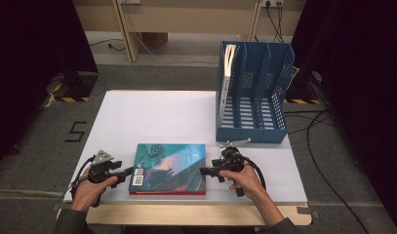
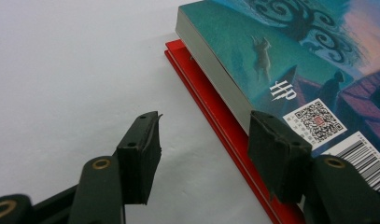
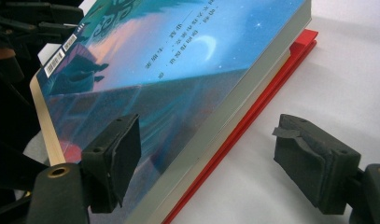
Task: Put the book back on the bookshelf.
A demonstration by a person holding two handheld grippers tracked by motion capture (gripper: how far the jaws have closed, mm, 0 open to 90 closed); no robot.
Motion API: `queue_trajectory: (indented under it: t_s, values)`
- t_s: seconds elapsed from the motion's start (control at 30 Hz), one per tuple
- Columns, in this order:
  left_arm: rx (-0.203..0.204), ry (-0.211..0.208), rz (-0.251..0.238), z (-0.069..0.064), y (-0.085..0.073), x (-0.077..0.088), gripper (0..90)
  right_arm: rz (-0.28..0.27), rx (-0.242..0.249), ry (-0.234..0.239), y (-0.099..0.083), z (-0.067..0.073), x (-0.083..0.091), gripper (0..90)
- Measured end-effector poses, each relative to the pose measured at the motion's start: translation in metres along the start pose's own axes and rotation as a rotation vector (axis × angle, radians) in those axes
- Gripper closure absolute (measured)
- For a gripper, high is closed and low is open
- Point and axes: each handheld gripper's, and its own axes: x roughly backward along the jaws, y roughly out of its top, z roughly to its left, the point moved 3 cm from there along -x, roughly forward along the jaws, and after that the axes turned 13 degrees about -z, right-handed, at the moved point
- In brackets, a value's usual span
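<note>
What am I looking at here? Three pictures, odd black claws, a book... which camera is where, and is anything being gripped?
There is no robot here. A person holds a two-jaw tool in each hand: the left gripper and the right gripper. The wide picture looks down from above. The other two come from cameras riding on each gripper, looking along its black jaws. On the white table a blue-covered book lies on a thin red one. Behind them a blue file rack holds a white book. Both grippers are open at the blue-covered book's left and right edges, and nothing is held.
</note>
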Motion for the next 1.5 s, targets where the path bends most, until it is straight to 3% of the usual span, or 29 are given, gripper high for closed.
queue_trajectory:
  t_s: [0.07,0.17,0.3,0.43,0.57,0.87,1.03,1.13,1.2,1.3,1.4,1.5]
  values:
    - [-0.014,0.006,0.001,-0.003,0.001,0.001,49.9,0.001,-0.006,0.004,0.0,-0.001,-0.001,23.9]
    - [-0.034,0.023,0.003,-0.006,0.001,0.001,50.4,0.006,-0.012,0.01,0.0,-0.002,-0.005,24.0]
    - [-0.024,-0.009,-0.006,-0.012,0.003,-0.005,49.0,0.014,-0.023,0.016,-0.001,-0.004,-0.008,23.9]
    - [-0.058,-0.022,0.009,-0.02,0.005,-0.013,30.6,0.016,-0.026,0.006,0.0,-0.005,-0.007,21.0]
    - [-0.074,-0.013,0.012,-0.024,0.006,-0.016,23.1,0.005,-0.053,0.003,-0.002,-0.011,-0.004,21.7]
    - [-0.056,-0.015,0.007,-0.023,0.005,-0.018,20.7,0.002,-0.127,0.046,-0.003,-0.015,-0.01,22.2]
    - [-0.012,-0.027,0.009,-0.021,0.003,-0.019,20.6,0.009,-0.131,0.063,-0.001,-0.016,-0.014,23.6]
    - [-0.003,-0.036,0.012,-0.021,0.003,-0.02,20.6,-0.043,-0.072,0.031,0.007,-0.014,-0.009,35.3]
    - [-0.001,-0.04,0.01,-0.021,0.003,-0.02,20.7,-0.073,-0.035,0.063,0.016,-0.006,-0.003,37.9]
    - [-0.012,-0.035,0.006,-0.022,0.003,-0.021,20.8,-0.08,0.079,0.04,0.029,0.003,-0.001,41.0]
    - [-0.019,-0.038,0.001,-0.023,0.003,-0.022,20.9,-0.091,0.061,0.057,0.04,0.001,0.002,50.7]
    - [-0.013,-0.045,-0.001,-0.024,0.004,-0.025,21.2,-0.065,0.097,0.046,0.052,0.001,0.004,56.5]
